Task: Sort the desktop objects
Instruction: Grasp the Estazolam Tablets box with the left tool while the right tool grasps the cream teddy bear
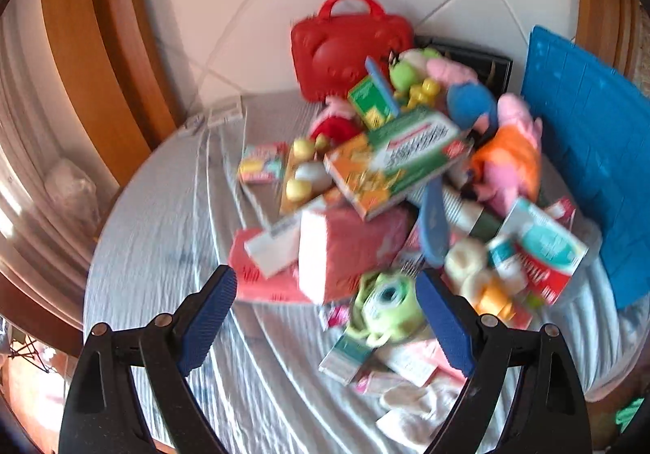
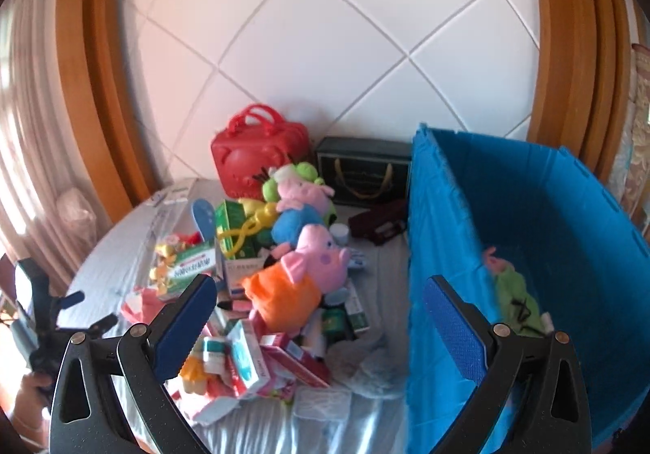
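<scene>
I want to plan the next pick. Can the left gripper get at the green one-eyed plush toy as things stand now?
Probably yes. The left gripper is open, and the green plush toy lies on top of the pile, just ahead between its fingers, with nothing covering it. Boxes crowd it closely, so they may get nudged.

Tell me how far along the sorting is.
Barely started. One soft toy already lies in the blue bin. Both tools, left and right, are open and hold nothing. The pile of boxes and plush pigs remains.
</scene>
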Demonstrator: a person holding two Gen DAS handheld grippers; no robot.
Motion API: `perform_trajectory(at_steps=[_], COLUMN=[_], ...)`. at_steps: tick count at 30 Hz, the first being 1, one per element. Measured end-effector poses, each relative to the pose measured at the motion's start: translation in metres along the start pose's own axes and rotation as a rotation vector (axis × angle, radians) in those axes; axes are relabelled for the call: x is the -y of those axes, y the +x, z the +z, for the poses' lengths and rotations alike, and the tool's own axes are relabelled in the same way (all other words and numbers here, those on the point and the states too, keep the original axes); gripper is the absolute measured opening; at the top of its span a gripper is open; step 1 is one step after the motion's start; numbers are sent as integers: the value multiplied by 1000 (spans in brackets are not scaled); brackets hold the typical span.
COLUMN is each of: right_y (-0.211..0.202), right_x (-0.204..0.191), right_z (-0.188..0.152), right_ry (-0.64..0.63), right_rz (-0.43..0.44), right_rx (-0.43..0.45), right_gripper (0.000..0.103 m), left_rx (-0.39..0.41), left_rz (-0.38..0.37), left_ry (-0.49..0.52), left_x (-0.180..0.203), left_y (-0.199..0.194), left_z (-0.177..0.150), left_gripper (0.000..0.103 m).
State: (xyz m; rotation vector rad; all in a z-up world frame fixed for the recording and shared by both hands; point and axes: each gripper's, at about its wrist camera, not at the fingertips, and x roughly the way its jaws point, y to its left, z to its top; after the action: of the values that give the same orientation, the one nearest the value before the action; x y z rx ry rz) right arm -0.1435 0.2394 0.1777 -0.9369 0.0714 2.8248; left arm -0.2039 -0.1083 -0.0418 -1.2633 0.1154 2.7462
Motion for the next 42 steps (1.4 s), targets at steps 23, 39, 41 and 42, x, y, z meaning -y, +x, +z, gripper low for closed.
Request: perform_trajectory(at_steps=[23,39,41,42], right_y=[109,154,155,156], right_x=[-68,-140,-153,-162], right_z=[-138,-139,-139,-140], right_ry=[123,-2,-36,-60], right_rz=[-24,108,131,139], right_rx=[-306,-336,-336,-337], right_gripper=[103,71,71,71], left_rx=[-251,-174,-163,-158], left_rz=[-176,39,56,61], left_ry=[-15,-225,-231,-230], left_x=[-9,-97,-103,-103], left_y=[136,79,74,70], left_z=[-93,-103,-102,-102], left_gripper=[37,37,37,37])
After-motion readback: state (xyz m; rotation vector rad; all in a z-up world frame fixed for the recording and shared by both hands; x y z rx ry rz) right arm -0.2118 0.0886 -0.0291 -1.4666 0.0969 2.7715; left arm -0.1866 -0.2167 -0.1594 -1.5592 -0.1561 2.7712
